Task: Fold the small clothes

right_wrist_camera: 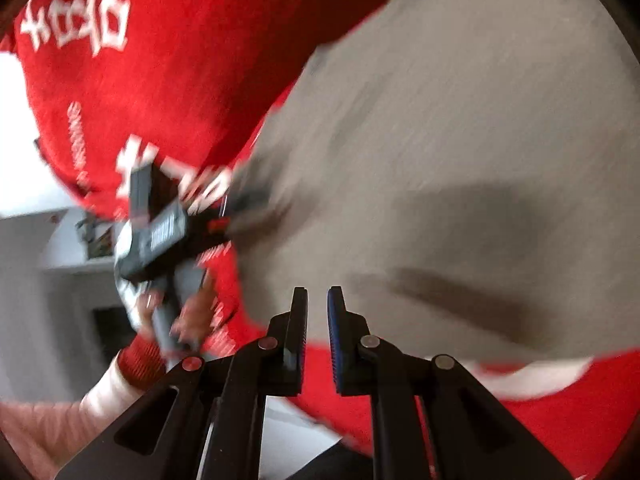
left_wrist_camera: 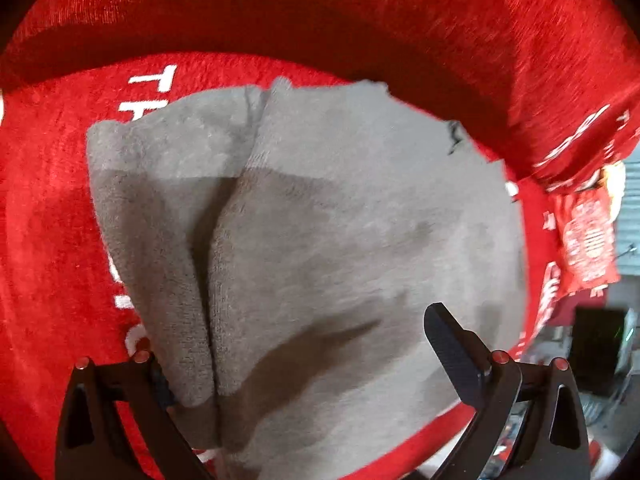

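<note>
On the red cloth, grey garment lying flat, folded along a crease running away from the left gripper. Left jaws wide apart over its near edge, gripping nothing. Right gripper nearly closed, empty, short of the garment. White lettering, only "T" legible.

One grey fleece cloth lies on one red printed cover; two hand-held grippers, left hand-held gripper and right hand-held gripper, hang over it.
</note>
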The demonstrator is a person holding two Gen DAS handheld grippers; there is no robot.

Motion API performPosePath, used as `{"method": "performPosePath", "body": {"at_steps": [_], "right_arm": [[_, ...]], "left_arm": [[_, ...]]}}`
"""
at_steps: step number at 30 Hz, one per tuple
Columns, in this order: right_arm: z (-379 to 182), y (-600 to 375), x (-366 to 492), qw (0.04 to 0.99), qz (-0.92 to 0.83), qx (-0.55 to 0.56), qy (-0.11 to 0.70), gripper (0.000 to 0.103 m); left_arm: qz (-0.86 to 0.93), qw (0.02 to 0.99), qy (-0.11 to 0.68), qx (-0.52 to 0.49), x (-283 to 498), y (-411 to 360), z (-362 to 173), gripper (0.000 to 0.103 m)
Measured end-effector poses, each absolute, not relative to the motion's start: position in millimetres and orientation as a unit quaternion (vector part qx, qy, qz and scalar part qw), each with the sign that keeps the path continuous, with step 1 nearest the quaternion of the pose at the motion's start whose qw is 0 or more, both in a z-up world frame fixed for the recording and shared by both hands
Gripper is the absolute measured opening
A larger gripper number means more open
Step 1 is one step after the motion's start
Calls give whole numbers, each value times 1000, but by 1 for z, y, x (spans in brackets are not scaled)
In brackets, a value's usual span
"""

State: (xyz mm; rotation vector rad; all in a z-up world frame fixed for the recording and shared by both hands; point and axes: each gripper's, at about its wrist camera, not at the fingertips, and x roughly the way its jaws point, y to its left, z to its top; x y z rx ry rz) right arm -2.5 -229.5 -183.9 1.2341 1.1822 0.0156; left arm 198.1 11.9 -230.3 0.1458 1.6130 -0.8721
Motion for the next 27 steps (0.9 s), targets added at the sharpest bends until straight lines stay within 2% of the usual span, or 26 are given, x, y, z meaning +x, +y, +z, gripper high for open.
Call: {"method": "performPosePath", "body": {"at_steps": [1, 3, 5, 6, 8, 10, 18, 24, 27], "right_arm": [[-187, -237, 0, 661, -5, 538, 524, 13], [-199, -246, 11, 665, -32, 512, 543, 13], [-213, -250, 16, 651, -34, 515, 557, 13], [-219, -250, 16, 645, -30, 526, 554, 13], [-221, -253, 13, 645, -24, 533, 547, 11], [-221, -255, 8, 643, -18, 540, 542, 11], [-221, -255, 8, 628, 17, 580, 519, 14], [-212, -278, -5, 624, 34, 617, 478, 14], [-211, -300, -21, 622, 28, 636, 456, 14]], "left_arm": [[-370, 611, 696, 73, 196, 11, -231, 97], [-357, 625, 687, 99, 196, 19, -231, 84], [-345, 638, 675, 132, 192, 18, -229, 66], [-347, 640, 671, 141, 191, 20, -228, 62], [-352, 643, 667, 137, 194, 25, -223, 35], [-354, 642, 673, 99, 203, 34, -217, 16], [-409, 637, 653, -18, 192, 27, -161, 15], [-461, 624, 628, -50, 160, -27, -116, 15], [-493, 602, 626, -44, 128, -73, -113, 15]]}}
